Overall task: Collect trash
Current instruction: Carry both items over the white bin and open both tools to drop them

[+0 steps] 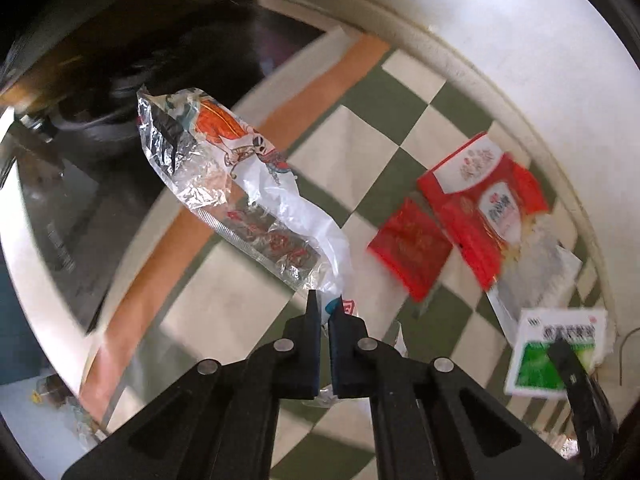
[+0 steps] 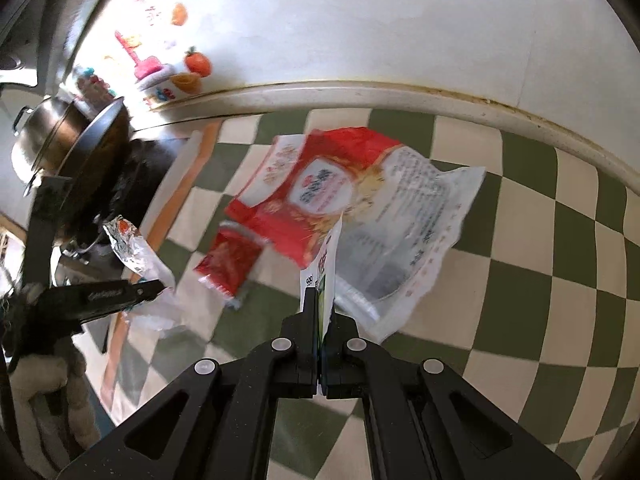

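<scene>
A crinkled clear and silver wrapper (image 1: 224,176) with an orange cartoon print hangs above the counter, its white end pinched in my left gripper (image 1: 326,300), which is shut on it. The right wrist view shows the same wrapper (image 2: 132,248) and left gripper (image 2: 156,288) at the left. My right gripper (image 2: 322,300) is shut on the edge of a flat green and white carton (image 2: 326,264), lifted off the surface. That carton (image 1: 536,368) also shows at the lower right of the left wrist view. A large red and white bag (image 2: 344,188) and a small red sachet (image 2: 230,260) lie on the checked cloth.
The green and cream checked cloth (image 2: 520,280) runs up to a white wall (image 2: 360,20) with colourful stickers (image 2: 168,76). A steel pot (image 2: 48,140) and a dark pan stand on a black stove at the left, past an orange strip (image 1: 168,256).
</scene>
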A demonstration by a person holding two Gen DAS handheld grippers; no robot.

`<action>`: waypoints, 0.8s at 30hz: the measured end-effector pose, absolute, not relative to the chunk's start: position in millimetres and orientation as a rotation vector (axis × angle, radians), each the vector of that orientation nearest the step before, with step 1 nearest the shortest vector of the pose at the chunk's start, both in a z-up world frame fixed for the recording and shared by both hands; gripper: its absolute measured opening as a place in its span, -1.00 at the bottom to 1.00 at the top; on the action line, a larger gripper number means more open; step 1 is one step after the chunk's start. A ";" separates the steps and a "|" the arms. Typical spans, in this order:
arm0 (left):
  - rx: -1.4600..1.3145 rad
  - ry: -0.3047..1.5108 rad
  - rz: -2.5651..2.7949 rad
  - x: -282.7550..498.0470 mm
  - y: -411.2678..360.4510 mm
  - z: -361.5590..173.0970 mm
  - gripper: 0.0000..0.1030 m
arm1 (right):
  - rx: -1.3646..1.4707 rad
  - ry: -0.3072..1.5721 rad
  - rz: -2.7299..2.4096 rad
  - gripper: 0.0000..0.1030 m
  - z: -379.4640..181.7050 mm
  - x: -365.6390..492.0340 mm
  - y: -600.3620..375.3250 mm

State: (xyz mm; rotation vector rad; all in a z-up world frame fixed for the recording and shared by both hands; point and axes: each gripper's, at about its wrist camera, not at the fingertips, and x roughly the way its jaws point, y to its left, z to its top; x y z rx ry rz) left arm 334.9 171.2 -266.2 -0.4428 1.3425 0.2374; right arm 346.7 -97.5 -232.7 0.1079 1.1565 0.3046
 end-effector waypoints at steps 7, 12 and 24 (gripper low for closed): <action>-0.495 1.256 0.275 231.4 211.9 -223.1 -0.99 | 0.090 1.160 0.393 -1.00 -212.3 314.6 -62.1; -0.583 1.265 0.362 144.0 268.1 -226.2 -0.99 | 0.034 1.205 0.549 -1.00 -211.6 277.5 5.5; -1.085 1.244 0.724 -113.1 423.3 -344.7 -0.99 | -0.230 1.359 0.997 -1.00 -291.1 114.5 263.3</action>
